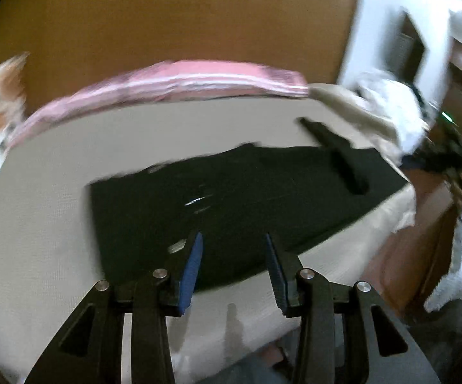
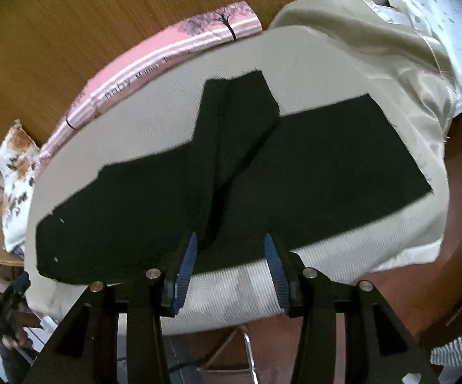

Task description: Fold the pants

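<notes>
Where the black pants [image 2: 231, 185] lie spread flat across the beige bed surface [image 2: 311, 64], both grippers hang above the near edge of the cloth, neither one touching it

Left gripper [image 1: 233, 249]: jaws partly apart, blue pads [image 1: 192, 268] clear, nothing between them. Pants [image 1: 231, 204] show below and beyond the tips. View is motion-blurred

Right gripper [image 2: 229, 249]: jaws partly apart too, blue pads [image 2: 274, 265] bare, nothing gripped. Tips sit over the near hem, just where a fold ridge runs away up the middle of the garment

Pants: one long dark band running left to right across the bed, with a narrower flap folded over and angled toward the far side. Small white flecks near the left end in the right wrist view

Surroundings: pink blanket [image 2: 173, 44] with tree print and lettering along the far edge of the bed; floral pillow [image 2: 16, 172] at the left end; white patterned pillow [image 2: 439, 22] and a satin beige sheet [image 2: 423, 105] at the right end. Wooden wall panel [image 2: 103, 16] behind. In the right wrist view, the left gripper [image 2: 13, 291] and the hand [image 2: 15, 340] holding it appear at the lower left edge, beside the bed
</notes>
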Action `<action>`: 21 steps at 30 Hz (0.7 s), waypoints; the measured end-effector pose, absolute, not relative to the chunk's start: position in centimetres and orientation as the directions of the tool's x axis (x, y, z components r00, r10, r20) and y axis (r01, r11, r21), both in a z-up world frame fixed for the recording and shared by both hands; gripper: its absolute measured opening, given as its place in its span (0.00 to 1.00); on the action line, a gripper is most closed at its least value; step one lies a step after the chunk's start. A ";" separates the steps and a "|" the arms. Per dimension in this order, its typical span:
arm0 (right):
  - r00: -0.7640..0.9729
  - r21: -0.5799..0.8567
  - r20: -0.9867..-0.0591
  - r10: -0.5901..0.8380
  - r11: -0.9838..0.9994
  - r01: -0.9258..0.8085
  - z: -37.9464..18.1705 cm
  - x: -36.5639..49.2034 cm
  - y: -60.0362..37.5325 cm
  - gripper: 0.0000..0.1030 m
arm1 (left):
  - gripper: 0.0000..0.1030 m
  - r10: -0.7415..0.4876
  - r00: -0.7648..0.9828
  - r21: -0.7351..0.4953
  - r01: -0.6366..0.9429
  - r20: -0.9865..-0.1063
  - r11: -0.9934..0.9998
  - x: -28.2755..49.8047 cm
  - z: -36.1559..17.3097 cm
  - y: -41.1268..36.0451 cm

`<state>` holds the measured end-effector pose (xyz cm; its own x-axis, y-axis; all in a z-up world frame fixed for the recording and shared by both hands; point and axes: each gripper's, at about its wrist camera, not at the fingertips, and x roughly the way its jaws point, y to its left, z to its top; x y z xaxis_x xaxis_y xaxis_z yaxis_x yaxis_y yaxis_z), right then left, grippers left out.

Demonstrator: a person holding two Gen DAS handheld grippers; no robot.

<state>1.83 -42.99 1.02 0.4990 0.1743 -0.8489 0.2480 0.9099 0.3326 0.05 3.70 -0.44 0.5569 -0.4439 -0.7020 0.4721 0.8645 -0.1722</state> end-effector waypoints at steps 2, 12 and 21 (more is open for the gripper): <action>0.502 0.369 -0.840 0.207 0.896 0.247 0.8 2.5 -43.4 0.41 | 0.40 -0.483 0.524 -0.174 0.531 -0.702 0.829 0.8 -0.9 0.4; 0.475 0.430 -0.835 0.278 0.868 0.247 -1.3 8.4 -45.5 0.41 | 0.40 -0.580 0.296 -0.245 0.695 -0.759 0.676 4.7 -6.1 -15.5; 0.446 0.504 -0.817 0.366 0.829 0.242 -3.3 15.8 -47.5 0.39 | 0.36 -0.551 0.240 -0.208 0.750 -0.799 0.628 5.2 -9.1 -22.4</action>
<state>15.81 -47.50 -3.34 0.4458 0.3662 -0.8168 0.2418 0.8293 0.5038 5.19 -22.38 -9.07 0.2404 -0.5511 -0.7991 0.7498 0.6282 -0.2076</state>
